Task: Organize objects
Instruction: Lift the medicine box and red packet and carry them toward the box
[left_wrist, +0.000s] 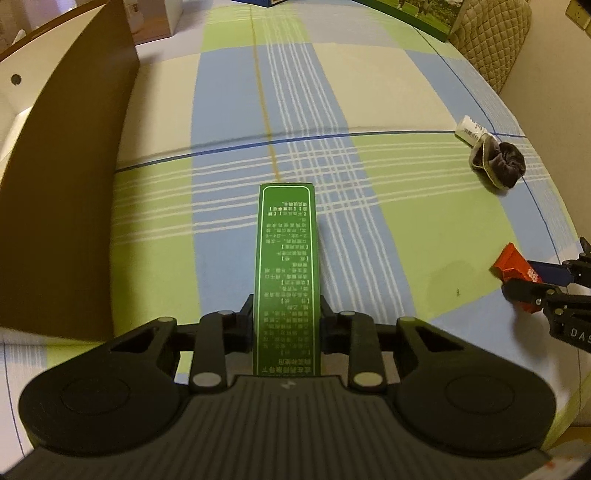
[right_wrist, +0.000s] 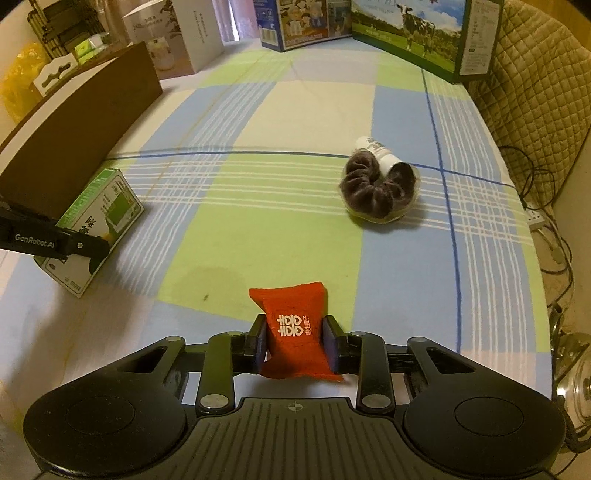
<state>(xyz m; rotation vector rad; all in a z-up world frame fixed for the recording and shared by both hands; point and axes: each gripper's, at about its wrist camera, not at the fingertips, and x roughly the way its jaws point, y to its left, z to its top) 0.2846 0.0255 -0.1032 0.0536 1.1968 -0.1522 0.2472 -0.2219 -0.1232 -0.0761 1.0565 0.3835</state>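
The left hand-held gripper (left_wrist: 285, 325) is clamped on the stiff, light green box (left_wrist: 286, 269) by its long sides, while the right hand-held gripper (right_wrist: 295, 347) squeezes the soft red packet (right_wrist: 295, 332).

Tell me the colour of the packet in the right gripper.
Red packet with white print, clearest in the right wrist view.

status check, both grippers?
Left gripper shut on tall green carton. Right gripper shut on red foil packet. Dark scrunchie ahead, clear.

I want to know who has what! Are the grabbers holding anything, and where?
Left gripper pinches the green box by its long sides; right gripper squeezes the red packet across its middle.
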